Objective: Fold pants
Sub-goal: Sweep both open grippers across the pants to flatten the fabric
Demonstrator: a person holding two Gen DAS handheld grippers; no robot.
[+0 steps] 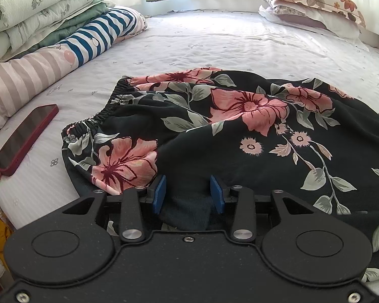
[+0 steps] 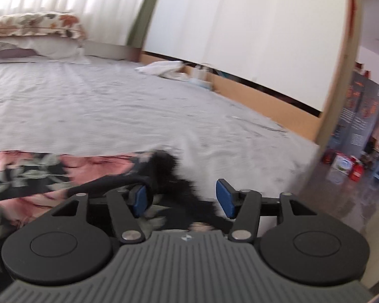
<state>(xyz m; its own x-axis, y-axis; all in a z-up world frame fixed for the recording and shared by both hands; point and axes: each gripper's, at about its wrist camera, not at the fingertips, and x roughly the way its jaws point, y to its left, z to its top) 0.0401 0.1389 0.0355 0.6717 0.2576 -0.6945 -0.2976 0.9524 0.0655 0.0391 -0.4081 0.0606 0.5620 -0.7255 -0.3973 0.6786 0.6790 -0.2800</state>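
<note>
Bed, left wrist view: pale sheet (image 1: 214,40) with a tiny printed motif spreads flat toward bright curtains at the far side.
Left edge of bed: folded quilts (image 1: 30,12) stacked over a striped bolster (image 1: 25,80); a red phone (image 1: 25,139) lies face up near the bed's near corner, apart from the cloth.
Far right corner: two stacked pillows (image 1: 313,7), the top one flowered.
Pants: black floral pants (image 1: 240,131) lie rumpled across the near half of the bed, elastic waistband toward the phone.
Open room: bare sheet runs wide between the pants and the pillows.
Left gripper (image 1: 188,194): jaws moderately parted, low over the near edge of the pants; a hump of dark cloth sits between the blue pads, not pinched.
Bed, right wrist view: blurred; grey-white sheet (image 2: 139,106) reaches a wooden board and white wall, with a small white bundle (image 2: 164,69) by the wall.
Right edge: mattress ends at a wood post; floor clutter lies beyond.
Pants, right view: pant end (image 2: 63,169) lies at lower left, its dark edge under the jaws.
Right gripper (image 2: 183,197): jaws wide apart, gripping nothing; cloth lies beneath.
</note>
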